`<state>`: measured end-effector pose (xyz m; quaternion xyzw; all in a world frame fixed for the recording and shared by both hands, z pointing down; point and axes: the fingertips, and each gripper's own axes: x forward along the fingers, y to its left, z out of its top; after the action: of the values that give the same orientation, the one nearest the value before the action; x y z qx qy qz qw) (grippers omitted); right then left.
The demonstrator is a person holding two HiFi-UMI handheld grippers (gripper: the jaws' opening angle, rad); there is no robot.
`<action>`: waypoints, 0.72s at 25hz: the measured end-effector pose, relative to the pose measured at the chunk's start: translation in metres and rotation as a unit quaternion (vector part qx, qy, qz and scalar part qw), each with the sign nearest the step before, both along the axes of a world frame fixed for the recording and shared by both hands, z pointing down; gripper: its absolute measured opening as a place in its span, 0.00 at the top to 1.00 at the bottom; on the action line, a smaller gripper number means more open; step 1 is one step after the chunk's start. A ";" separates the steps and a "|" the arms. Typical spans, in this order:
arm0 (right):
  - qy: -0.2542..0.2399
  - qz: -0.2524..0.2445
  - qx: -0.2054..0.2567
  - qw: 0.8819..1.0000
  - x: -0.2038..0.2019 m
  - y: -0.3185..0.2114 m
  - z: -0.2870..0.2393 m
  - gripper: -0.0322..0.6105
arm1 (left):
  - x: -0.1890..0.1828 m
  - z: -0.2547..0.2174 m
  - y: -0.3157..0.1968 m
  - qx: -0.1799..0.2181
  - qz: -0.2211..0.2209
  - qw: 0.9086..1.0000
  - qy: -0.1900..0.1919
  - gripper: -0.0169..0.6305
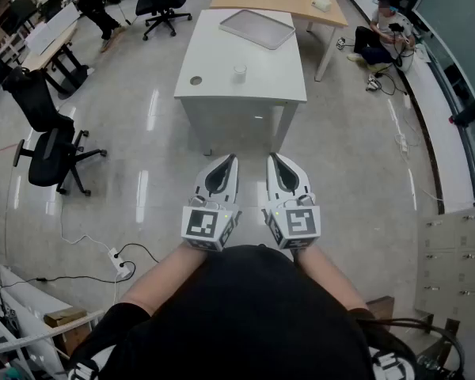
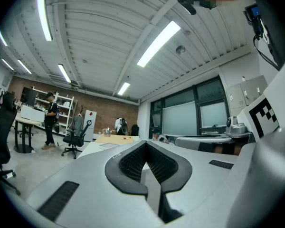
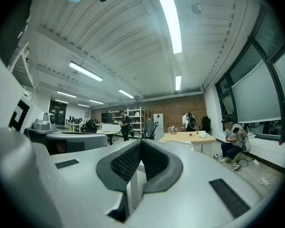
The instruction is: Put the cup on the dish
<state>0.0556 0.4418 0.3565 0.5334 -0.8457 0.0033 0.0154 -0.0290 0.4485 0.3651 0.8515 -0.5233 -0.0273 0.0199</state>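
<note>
Head view: The person is standing on a glossy grey floor (image 1: 127, 125) and holding both tools level, side by side, close to the body. The left gripper (image 1: 229, 161) and the right gripper (image 1: 274, 160) are pointing toward a white rectangular tabletop (image 1: 222, 89) that is well apart from them. A small clear cup (image 1: 239, 72) is standing upright on the near half of that tabletop. A shallow grey rectangular dish (image 1: 257, 28) is lying at the far end, apart from the cup. A small round grey disc (image 1: 195, 80) is sitting near the cup, to its left. A black office chair (image 1: 47, 145) is standing off to the left.

Left gripper view: The left gripper (image 2: 146, 144) is showing its jaws meeting at the tips, nothing between them.

Right gripper view: The right gripper (image 3: 141, 142) is likewise pressing its jaws together, empty. A light wooden tabletop (image 3: 187, 137) is showing beyond it.
</note>
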 end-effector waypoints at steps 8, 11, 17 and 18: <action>-0.002 -0.002 0.002 1.000 0.011 -0.005 0.002 0.93 | 0.010 0.003 -0.005 -0.006 -0.006 1.000 0.003 0.96; -0.004 -0.005 -0.006 1.000 0.020 -0.005 0.004 0.93 | 0.017 0.002 -0.005 -0.006 -0.012 1.000 0.003 0.96; -0.020 -0.022 0.000 1.000 0.042 -0.011 0.005 0.93 | 0.031 0.004 -0.008 -0.005 -0.036 0.999 0.004 0.96; -0.020 -0.030 0.002 0.999 0.044 -0.010 0.007 0.93 | 0.031 0.004 -0.008 -0.006 -0.043 0.999 0.006 0.96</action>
<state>0.0997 0.4314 0.3633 0.5080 -0.8612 0.0117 -0.0031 0.0022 0.4400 0.3690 0.8279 -0.5594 -0.0300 0.0264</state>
